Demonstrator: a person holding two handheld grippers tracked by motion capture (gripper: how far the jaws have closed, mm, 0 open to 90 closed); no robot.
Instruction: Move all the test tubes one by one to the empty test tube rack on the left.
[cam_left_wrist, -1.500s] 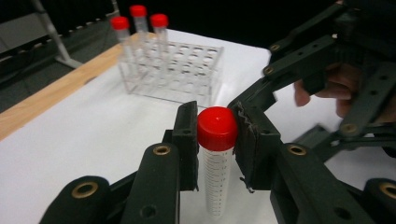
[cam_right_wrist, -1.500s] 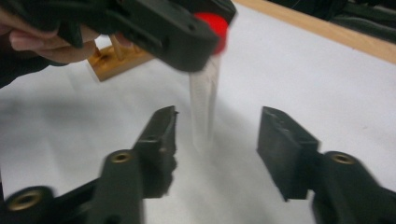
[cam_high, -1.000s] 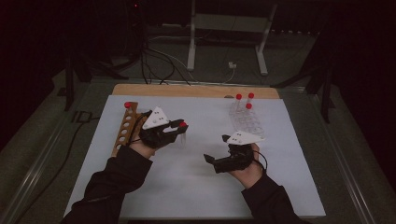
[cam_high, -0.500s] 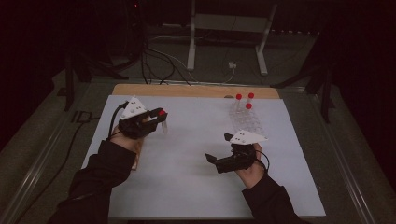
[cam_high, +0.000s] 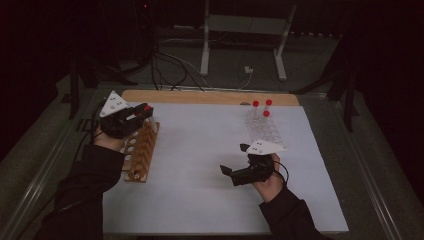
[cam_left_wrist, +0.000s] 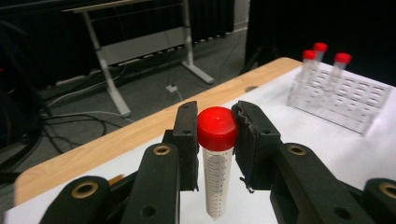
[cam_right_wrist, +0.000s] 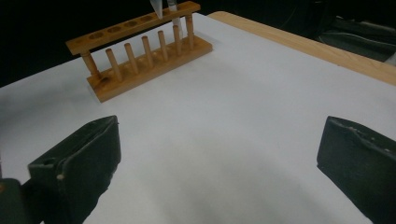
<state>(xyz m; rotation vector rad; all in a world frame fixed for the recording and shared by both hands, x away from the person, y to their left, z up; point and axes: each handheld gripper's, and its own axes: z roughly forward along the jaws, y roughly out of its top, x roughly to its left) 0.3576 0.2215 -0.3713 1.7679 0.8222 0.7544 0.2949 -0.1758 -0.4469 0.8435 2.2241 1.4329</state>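
The left gripper (cam_high: 131, 117) was clamped on a clear plastic tube with a red screw cap (cam_left_wrist: 217, 154), its jaws pressed against the cap from both sides while the graduated body hung free below. In the high view it hovered over the far end of the brown wooden rack with round holes (cam_high: 141, 152), which stood at the left side of the white tabletop (cam_high: 200, 150). In the right gripper view, the tube's pointed tip hung just above the far holes of the wooden rack, not yet seated as far as could be told.

The right gripper (cam_high: 235, 172) rested low over the near middle of the tabletop, jaws spread wide with nothing between them.

Three more red-capped tubes (cam_high: 262, 106) stood at the far end of the clear plastic rack (cam_high: 262, 129) on the right. Judging by this, the transfer was at an early stage: one tube had been carried across and awaited lowering into a hole, and three remained to be fetched. Whether any tube already sat in the wooden rack could not be told for certain.
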